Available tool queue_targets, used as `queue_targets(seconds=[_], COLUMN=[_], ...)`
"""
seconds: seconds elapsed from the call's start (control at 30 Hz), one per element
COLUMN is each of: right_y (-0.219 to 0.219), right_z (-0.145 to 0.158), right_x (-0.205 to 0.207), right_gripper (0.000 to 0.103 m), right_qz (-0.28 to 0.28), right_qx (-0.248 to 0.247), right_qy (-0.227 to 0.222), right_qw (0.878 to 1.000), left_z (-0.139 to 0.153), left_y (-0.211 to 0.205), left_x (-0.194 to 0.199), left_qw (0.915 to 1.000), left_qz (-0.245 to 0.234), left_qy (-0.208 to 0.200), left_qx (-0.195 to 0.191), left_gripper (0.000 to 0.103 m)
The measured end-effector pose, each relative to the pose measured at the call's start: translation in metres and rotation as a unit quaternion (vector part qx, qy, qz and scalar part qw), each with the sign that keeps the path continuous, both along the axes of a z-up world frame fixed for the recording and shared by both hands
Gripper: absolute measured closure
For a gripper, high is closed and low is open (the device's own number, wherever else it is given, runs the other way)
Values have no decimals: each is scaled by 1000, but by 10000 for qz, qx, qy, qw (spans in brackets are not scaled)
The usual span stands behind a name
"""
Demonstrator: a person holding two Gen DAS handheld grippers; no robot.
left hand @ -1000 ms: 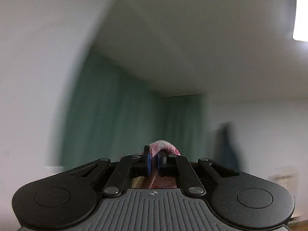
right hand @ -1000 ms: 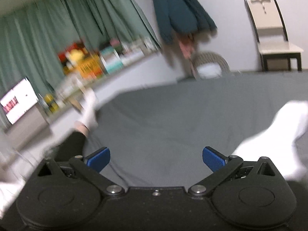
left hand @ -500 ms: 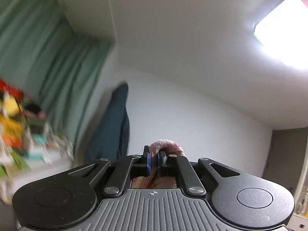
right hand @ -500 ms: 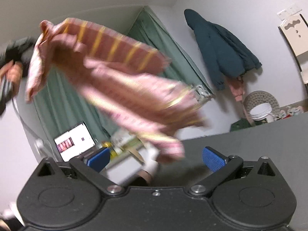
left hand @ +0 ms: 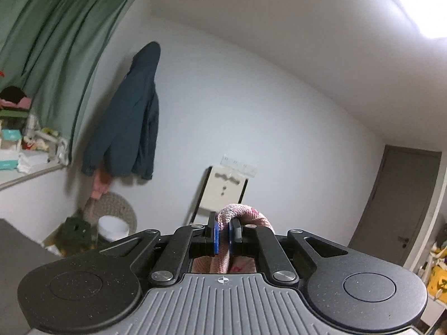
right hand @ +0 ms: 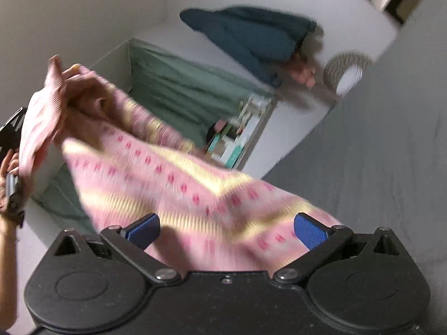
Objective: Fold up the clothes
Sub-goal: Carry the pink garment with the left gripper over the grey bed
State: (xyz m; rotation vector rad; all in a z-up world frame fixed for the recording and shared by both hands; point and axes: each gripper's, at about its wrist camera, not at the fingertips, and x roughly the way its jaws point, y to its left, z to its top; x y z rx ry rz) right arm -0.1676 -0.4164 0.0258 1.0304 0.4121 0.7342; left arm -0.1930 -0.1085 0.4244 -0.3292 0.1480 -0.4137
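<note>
Two grippers: your left gripper (left hand: pixel 222 236) pinches the pink knitted sweater's (right hand: pixel 173 184) edge; your right gripper (right hand: pixel 226 230) gapes wide under it.

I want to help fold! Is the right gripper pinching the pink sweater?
No, the right gripper is wide open, and the pink sweater only drapes between its blue fingers.

Motion blur smears the pink garment (right hand: pixel 173 184) in the right wrist view, so its shape and edges cannot be told; its lower part is hidden behind the right gripper (right hand: pixel 225 227), and the hand (right hand: pixel 7 187) is cut off at the left edge
</note>
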Motion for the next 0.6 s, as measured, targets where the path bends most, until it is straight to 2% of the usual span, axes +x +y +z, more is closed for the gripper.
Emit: queue_targets(seconds=[0.1,0.2,0.33,0.47,0.6], right_y=[-17,-31,-43,-47,-40], right_z=[-18,-39,-68,-92,-88], right_x=[-1,-3,-7,-9,-4], right_gripper=[0,0,0,0,0], right_qz=[-68,-208,-343,-467,-404], right_qx=[398,866,1433,1714,1667], right_qy=[312,597,1032,1444,1731], right_qw=[9987,9942,9837,9734,9698], left_z=[3,10,10,2,-13], left_y=[-7,-17,-10,2,21], left_x=[13,5,10,7,27], left_qw=[9997,9994,9994,9989,9992], left_qz=[5,-3,26,47,-34], left_qy=[-201,-288,-302,-259,-39], left_qx=[164,200,-178,-389,-400], left_gripper=[97,97,97,97,97])
